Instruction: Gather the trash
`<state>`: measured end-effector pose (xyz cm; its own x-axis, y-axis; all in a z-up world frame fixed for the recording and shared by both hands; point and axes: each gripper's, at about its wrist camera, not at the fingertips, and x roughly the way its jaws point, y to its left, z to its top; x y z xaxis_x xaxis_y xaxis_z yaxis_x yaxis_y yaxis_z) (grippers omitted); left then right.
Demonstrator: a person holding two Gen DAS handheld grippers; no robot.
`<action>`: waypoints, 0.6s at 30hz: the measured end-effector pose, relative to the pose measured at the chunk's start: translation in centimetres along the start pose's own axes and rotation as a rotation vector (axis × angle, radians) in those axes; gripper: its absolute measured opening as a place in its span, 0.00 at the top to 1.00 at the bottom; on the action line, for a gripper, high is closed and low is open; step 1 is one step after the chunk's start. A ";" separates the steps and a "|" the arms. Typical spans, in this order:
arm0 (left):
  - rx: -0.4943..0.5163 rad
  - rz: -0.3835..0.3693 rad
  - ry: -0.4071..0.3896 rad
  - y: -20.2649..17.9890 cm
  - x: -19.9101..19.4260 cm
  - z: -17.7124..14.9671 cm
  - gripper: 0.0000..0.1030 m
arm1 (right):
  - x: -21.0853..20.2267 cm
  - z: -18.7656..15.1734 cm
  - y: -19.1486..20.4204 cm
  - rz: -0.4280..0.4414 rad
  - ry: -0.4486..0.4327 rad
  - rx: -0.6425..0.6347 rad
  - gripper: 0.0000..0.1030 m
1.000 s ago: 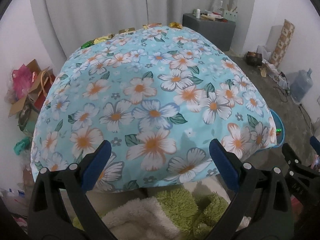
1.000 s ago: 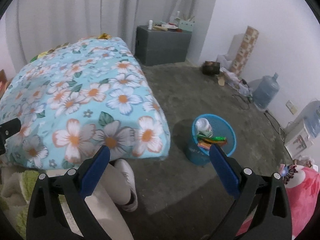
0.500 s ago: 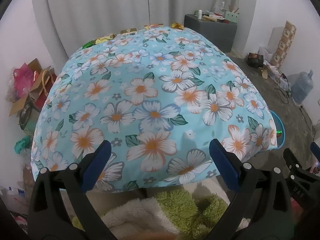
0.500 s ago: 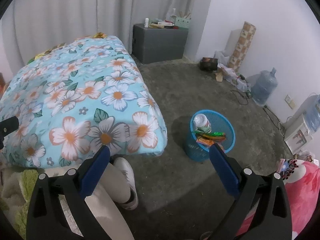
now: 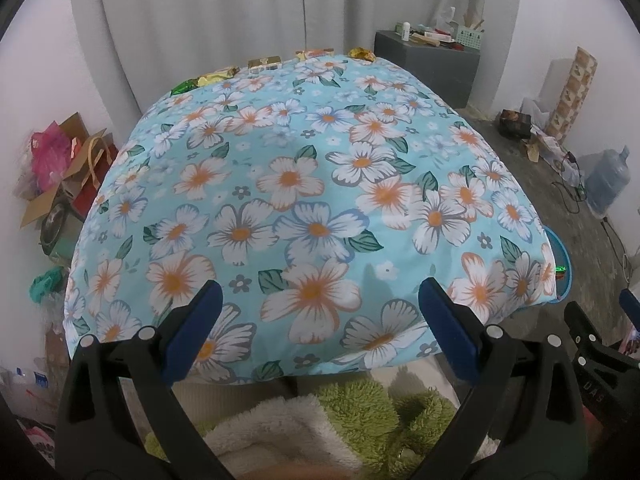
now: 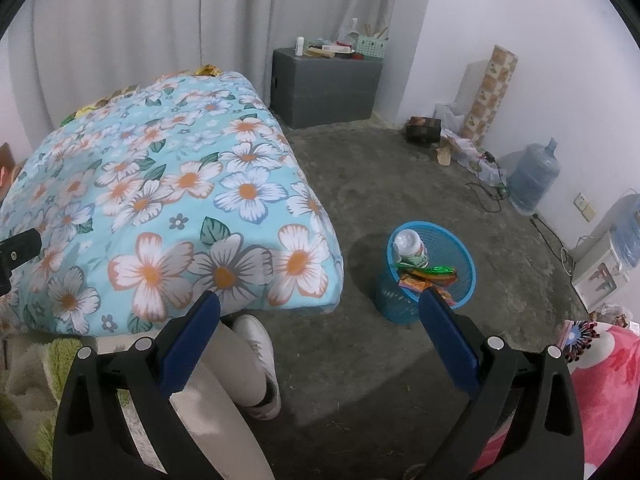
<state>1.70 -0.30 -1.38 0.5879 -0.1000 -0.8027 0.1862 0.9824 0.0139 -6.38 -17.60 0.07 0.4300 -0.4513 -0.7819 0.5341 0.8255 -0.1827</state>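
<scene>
wrappers [image 5: 224, 74] far end, hand-held grippers [image 5: 316, 326] empty

The bedspread [image 5: 312, 184] is light blue, printed with white, orange-centred flowers and green leaves. A blue mesh basket [image 6: 460, 240] holds green and orange wrappers [image 6: 430, 274]. Gold and green wrappers [image 5: 208, 78] line the bed's far edge.

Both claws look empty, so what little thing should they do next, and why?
Probably reach the left claw forward across the flowered bed toward the shiny wrappers along its far edge. Both claws are open and hold nothing, the right claw included, and the blue basket on the floor already has trash in it, so those wrappers seem next.
</scene>
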 end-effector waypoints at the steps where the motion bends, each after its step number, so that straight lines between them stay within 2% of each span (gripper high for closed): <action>1: -0.001 0.001 0.000 0.0 0.0 0.0 0.09 | 0.0 0.0 0.0 0.001 0.000 0.000 0.06; 18: 0.001 -0.004 -0.001 -0.1 0.0 -0.1 0.09 | 0.0 0.3 -0.3 -0.003 -0.003 0.006 0.06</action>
<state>1.58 -0.38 -1.48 0.5876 -0.1042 -0.8024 0.1896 0.9818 0.0113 -6.36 -17.97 0.30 0.4309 -0.4544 -0.7796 0.5396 0.8222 -0.1810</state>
